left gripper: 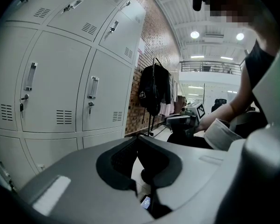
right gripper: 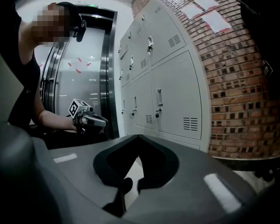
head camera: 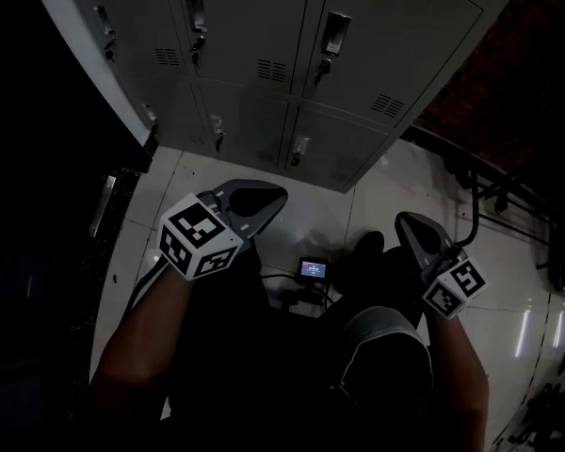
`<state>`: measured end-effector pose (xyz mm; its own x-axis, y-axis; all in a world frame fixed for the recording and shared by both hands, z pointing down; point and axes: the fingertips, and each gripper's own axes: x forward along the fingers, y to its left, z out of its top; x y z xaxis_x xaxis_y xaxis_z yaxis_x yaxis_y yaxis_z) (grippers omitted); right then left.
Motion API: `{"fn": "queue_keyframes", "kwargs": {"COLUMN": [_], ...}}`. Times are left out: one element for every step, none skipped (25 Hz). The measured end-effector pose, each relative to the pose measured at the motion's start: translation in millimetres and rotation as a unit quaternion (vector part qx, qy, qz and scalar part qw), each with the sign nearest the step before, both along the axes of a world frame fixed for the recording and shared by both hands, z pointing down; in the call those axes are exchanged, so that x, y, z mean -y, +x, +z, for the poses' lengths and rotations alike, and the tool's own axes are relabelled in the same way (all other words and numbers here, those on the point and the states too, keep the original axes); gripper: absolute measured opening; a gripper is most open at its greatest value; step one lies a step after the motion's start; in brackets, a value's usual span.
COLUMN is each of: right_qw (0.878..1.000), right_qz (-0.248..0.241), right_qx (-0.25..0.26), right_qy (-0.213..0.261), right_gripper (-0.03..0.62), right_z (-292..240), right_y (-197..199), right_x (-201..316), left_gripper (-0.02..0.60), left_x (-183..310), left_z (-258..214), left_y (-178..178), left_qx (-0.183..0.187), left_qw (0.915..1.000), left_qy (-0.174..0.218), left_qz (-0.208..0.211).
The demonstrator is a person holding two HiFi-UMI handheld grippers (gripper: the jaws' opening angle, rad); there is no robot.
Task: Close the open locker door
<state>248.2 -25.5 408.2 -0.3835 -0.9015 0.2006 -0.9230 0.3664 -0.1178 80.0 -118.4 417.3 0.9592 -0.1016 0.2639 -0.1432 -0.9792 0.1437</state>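
A bank of grey lockers (head camera: pixel 264 55) stands ahead of me on the white tiled floor. Every door I can see across it looks flush. At the far left a grey panel with a handle (head camera: pixel 99 59) runs toward me; I cannot tell whether it is an open door. My left gripper (head camera: pixel 268 196) and my right gripper (head camera: pixel 407 222) hang side by side in front of the lockers, well short of them. Both are shut and hold nothing. The left gripper view shows its jaws (left gripper: pixel 139 138) meeting at the tip. The right gripper view shows the same (right gripper: pixel 137 136).
A small device with a lit screen (head camera: pixel 313 269) lies on the floor between my legs, with cables beside it. Dark clothes hang on a rack (left gripper: pixel 154 90) by the brick wall (right gripper: pixel 238 101). A steel-framed glass door (right gripper: pixel 105 78) stands beyond the lockers' other end.
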Motion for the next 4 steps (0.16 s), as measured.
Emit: {"fn": "queue_keyframes", "kwargs": {"right_qw": [1.0,1.0,1.0,1.0], "right_qz": [0.0,-0.001,-0.001,-0.001], "right_qx": [0.0,0.001,0.002,0.002], "right_qy": [-0.001,-0.002,-0.002,-0.002], "right_gripper": [0.002,0.002,0.002,0.002], "right_z": [0.1,0.0,-0.2,-0.5], "right_y": [-0.2,-0.6,-0.9,-1.3], "right_x": [0.1,0.2,0.4,0.5], "left_gripper": [0.012,0.012,0.012,0.012], "left_x": [0.2,0.3,0.5,0.6], "left_z": [-0.2,-0.4,-0.7,-0.9], "left_y": [0.1,0.2,0.2,0.2], "left_qx": [0.0,0.0,0.0,0.0], "left_qw": [1.0,1.0,1.0,1.0], "left_qy": [0.0,0.001,0.001,0.001], "left_qz": [0.0,0.0,0.0,0.001]}}
